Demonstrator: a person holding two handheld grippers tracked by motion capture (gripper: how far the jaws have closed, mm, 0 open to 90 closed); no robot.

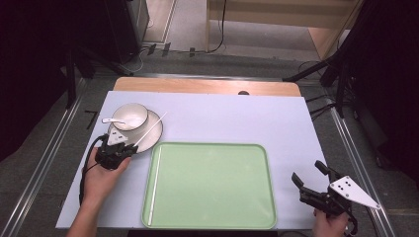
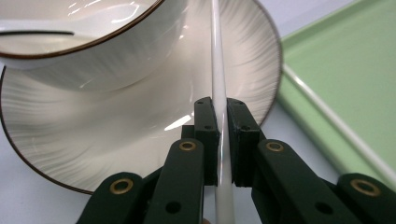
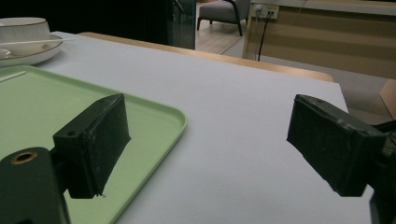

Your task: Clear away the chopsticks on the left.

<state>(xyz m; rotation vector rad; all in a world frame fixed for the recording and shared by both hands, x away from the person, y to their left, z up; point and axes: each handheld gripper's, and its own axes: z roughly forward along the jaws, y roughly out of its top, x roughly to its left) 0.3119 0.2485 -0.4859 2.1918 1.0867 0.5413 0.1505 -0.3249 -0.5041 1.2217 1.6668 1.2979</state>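
Observation:
A white chopstick (image 1: pixel 150 129) (image 2: pixel 217 56) lies slanted across a white plate (image 1: pixel 157 121) (image 2: pixel 247 60) at the table's left. My left gripper (image 1: pixel 131 147) (image 2: pixel 222 109) is shut on its near end, the pads pressing both sides. On the plate stands a white bowl (image 1: pixel 131 116) (image 2: pixel 93 60) with a white spoon (image 1: pixel 111 120) in it. A second white chopstick (image 1: pixel 154 185) (image 2: pixel 336 130) lies along the left side of the green tray (image 1: pixel 212 185) (image 2: pixel 345 70). My right gripper (image 1: pixel 307 171) (image 3: pixel 210 135) rests open near the tray's right edge, nothing between its jaws.
The white table mat (image 1: pixel 222 118) (image 3: pixel 243 116) covers the wooden table, with bare room behind and right of the tray. Beyond the table's far edge are black stands, cables and a wooden cabinet (image 1: pixel 276 15).

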